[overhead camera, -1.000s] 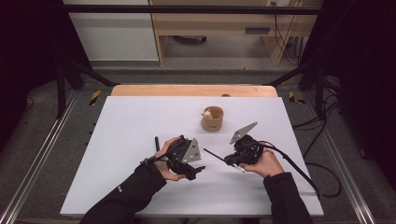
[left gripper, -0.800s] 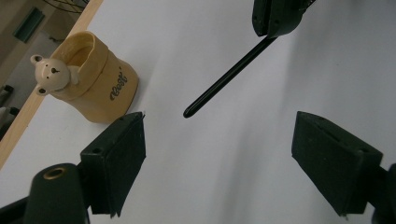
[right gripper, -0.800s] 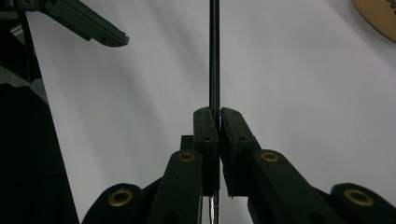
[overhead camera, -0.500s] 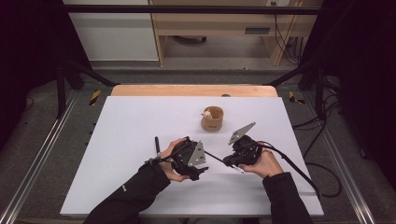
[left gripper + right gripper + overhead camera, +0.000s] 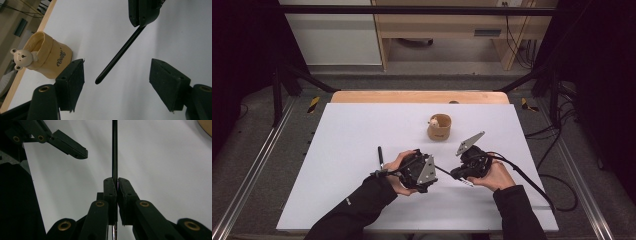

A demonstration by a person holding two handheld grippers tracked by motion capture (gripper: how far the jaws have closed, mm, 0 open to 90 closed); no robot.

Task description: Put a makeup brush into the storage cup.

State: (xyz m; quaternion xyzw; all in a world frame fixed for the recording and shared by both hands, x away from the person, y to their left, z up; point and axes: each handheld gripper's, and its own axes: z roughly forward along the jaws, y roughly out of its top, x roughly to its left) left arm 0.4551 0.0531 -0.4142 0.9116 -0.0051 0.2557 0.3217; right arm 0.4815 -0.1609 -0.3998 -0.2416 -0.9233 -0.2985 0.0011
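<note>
The right gripper (image 5: 117, 185) was clenched on a black pen (image 5: 117, 56) at mid-frame, its tip pointing between the left gripper (image 5: 116, 82)'s jaws, which had just been closing but stood off it. A handover looked near; the bear cup (image 5: 46, 58) sat at left.

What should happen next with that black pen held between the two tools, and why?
Probably the left hand-held gripper should finish closing on the pen. Its jaws have just been closing but stand apart, with the pen's tip between them untouched, while the right hand-held gripper clamps the other end.
</note>
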